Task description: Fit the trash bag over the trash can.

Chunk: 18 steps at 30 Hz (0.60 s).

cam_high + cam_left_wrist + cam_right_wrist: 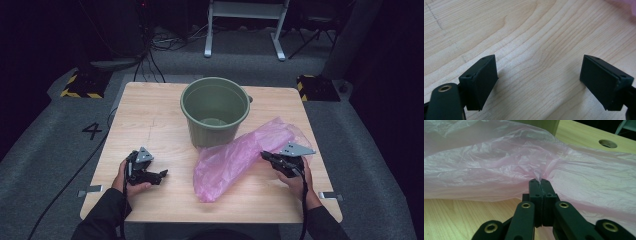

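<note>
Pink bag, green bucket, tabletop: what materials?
Pink bag: thin translucent plastic film, probably; crinkled, glossy, bunched where the right gripper pinches it.
Green bucket: likely moulded plastic; smooth, matte olive.
Tabletop: pale wood or wood-look laminate; grain visible.

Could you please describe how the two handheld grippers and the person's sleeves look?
Both the left gripper and the right gripper are black, each with two flat rectangular pads on linked bars with brass-coloured rivets. A grey three-cornered plate sits on top of each, and a black cable trails back. The person wears dark long sleeves.
</note>
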### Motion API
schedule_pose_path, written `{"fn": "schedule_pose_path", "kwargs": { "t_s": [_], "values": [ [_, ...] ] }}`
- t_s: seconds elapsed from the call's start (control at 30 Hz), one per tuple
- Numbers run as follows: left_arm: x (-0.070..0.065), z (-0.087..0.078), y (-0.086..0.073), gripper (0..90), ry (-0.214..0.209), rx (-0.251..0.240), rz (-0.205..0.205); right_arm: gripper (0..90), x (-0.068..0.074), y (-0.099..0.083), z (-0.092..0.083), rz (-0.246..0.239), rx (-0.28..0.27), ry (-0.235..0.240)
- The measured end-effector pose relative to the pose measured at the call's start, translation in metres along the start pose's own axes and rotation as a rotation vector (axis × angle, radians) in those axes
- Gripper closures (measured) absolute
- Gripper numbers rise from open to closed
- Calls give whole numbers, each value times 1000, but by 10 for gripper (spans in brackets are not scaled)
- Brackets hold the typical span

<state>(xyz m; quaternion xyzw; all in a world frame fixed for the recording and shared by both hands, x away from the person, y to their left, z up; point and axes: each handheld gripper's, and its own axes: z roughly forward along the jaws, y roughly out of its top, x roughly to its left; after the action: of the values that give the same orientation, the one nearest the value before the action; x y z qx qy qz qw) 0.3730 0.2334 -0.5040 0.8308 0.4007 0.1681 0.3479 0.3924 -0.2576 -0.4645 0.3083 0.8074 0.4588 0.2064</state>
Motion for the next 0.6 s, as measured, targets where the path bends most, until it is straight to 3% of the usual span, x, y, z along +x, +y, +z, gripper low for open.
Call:
{"fn": "schedule_pose_path", "kwargs": {
  "t_s": [0.6],
  "values": [
    [-1, 3, 3, 124, 7, 3, -11, 898, 12, 11, -29, -49, -112, 9]
  ]
}}
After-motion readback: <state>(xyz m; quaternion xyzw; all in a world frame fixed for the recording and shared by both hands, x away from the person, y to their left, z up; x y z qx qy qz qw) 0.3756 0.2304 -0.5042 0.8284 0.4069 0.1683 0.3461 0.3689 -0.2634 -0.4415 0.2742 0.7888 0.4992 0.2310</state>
